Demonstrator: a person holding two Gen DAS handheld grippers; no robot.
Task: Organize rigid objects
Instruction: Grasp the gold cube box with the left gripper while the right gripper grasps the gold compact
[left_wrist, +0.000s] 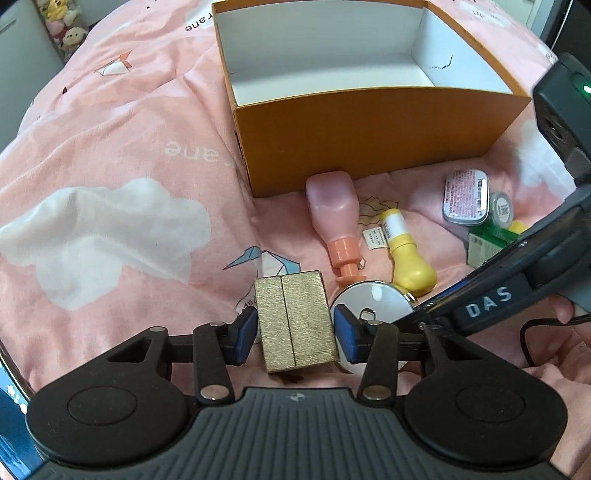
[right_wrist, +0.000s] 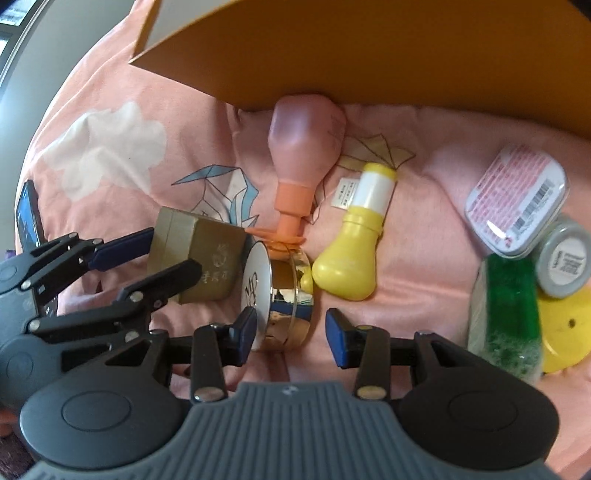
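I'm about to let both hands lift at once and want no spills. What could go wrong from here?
1. The left gripper has its jaws at the sides of the ribbed gold box, which lies against the round gold-rimmed white jar; lifting the box could roll the jar.
2. The right gripper straddles that jar with a gap at one side, so closing may push it.
3. Both grippers sit close together and could collide.

Yellow disc (right_wrist: 565, 332) half hidden behind green box (right_wrist: 509, 314).
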